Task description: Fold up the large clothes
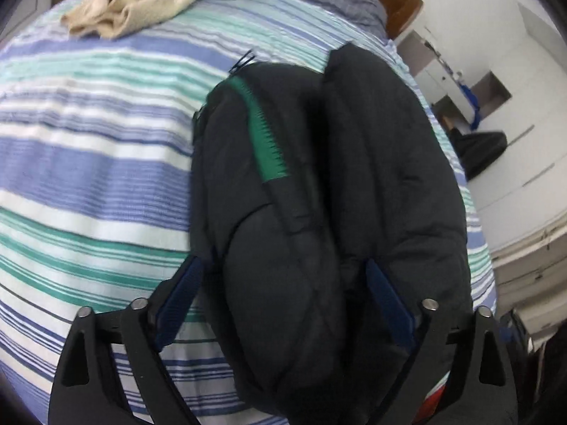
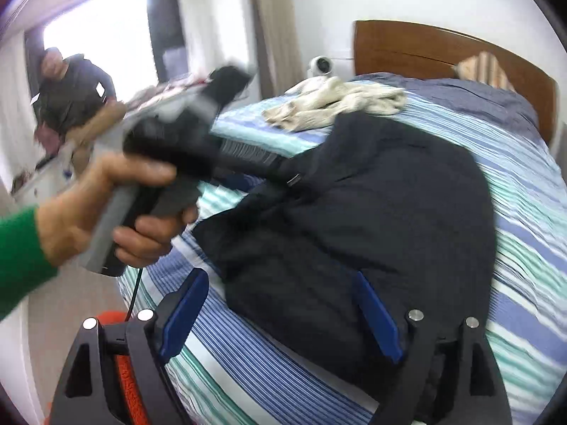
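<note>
A dark padded jacket (image 1: 354, 184) with a green zip strip (image 1: 265, 131) lies bundled on the striped bed cover (image 1: 92, 163). My left gripper (image 1: 283, 283) is open, its blue pads (image 1: 180, 297) standing wide either side of the jacket's near bulge. In the right wrist view the same jacket (image 2: 372, 205) lies on the bed, and my right gripper (image 2: 280, 304) is open over its near edge. A hand (image 2: 106, 205) in a green sleeve holds the left gripper (image 2: 283, 173), blurred, its tip down at the jacket's left side.
A crumpled beige garment (image 2: 336, 102) lies on the bed beyond the jacket. A wooden headboard (image 2: 443, 49) is at the far end. A person (image 2: 74, 88) stands at the far left by the window. A small white camera (image 2: 320, 65) sits beside the bed. White cabinets (image 1: 514, 113) line the right.
</note>
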`<state>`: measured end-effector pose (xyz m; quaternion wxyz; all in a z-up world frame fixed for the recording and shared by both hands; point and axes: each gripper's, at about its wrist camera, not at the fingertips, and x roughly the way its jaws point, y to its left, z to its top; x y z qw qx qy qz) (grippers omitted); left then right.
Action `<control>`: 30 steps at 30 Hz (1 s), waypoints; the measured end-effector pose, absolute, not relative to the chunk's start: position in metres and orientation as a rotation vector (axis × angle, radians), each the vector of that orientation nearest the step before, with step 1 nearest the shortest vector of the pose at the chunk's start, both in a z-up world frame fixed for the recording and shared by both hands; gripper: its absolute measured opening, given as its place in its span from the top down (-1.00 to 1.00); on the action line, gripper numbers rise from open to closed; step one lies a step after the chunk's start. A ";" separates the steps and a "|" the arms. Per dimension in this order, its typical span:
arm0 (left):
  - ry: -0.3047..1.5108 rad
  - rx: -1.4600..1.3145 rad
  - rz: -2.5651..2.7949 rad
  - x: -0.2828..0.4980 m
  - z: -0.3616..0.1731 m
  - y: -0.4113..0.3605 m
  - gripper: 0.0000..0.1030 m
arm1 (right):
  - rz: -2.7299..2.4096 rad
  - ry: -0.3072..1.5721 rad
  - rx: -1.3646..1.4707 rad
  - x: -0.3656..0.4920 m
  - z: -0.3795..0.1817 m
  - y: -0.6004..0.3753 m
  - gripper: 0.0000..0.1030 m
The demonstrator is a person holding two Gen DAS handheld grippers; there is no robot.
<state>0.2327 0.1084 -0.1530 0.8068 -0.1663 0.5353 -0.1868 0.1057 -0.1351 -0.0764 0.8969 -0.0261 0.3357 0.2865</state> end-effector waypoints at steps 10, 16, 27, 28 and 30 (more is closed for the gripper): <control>1.250 -0.560 -0.499 0.241 -0.200 0.132 -0.87 | 0.456 0.875 0.462 0.175 -0.135 -0.289 -0.67; 1.264 -0.545 -0.555 0.251 -0.216 0.124 -0.99 | 0.665 1.030 0.745 0.226 -0.198 -0.291 -0.78; 1.119 -0.615 -0.583 0.213 -0.206 0.118 0.13 | 0.694 0.948 0.468 0.238 -0.161 -0.255 -0.45; 1.103 -0.616 -0.592 0.206 -0.203 0.117 0.19 | 0.694 0.927 0.444 0.235 -0.154 -0.252 -0.44; 1.072 -0.628 -0.613 0.197 -0.192 0.116 0.30 | 0.716 0.857 0.374 0.222 -0.131 -0.249 -0.40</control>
